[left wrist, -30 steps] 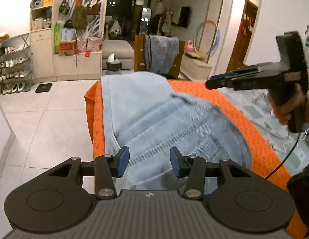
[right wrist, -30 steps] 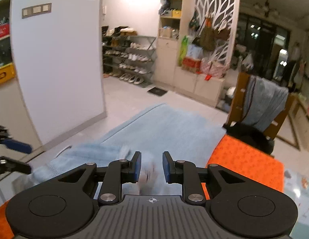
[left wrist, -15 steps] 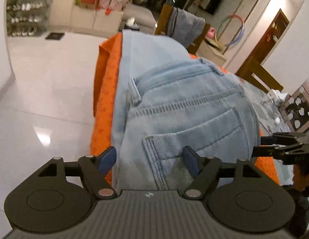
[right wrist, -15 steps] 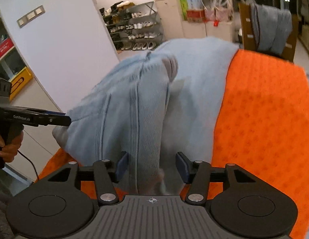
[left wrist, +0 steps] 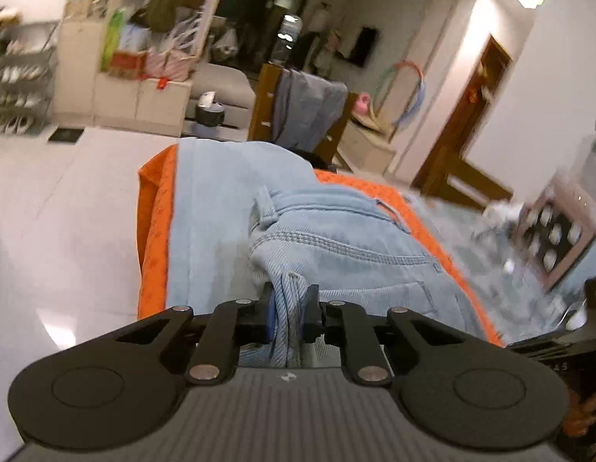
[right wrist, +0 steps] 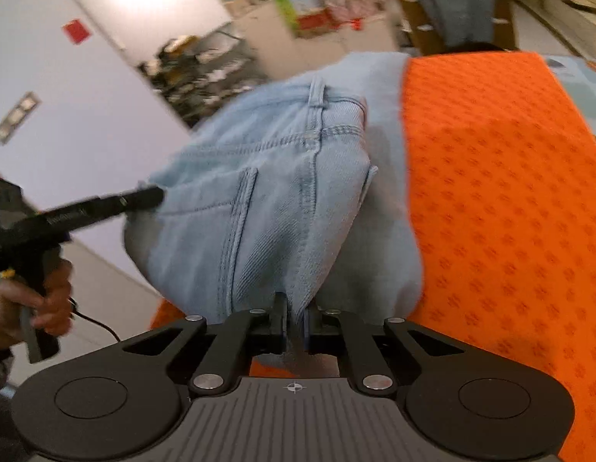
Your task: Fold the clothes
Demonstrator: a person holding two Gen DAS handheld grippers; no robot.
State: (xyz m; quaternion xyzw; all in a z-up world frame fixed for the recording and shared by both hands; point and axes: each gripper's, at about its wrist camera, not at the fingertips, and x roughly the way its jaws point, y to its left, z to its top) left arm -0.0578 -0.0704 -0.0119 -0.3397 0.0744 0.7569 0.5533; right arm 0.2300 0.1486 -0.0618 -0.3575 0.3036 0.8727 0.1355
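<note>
Left wrist view shows the left gripper pinched on the jeans, the right gripper likewise clamped; carry both edges level over the orange cloth.

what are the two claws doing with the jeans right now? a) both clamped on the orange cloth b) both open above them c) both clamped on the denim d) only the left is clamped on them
c: the left claw and the right claw each pinch a bunched edge of the light-blue jeans, which lie on the orange cloth.
</note>
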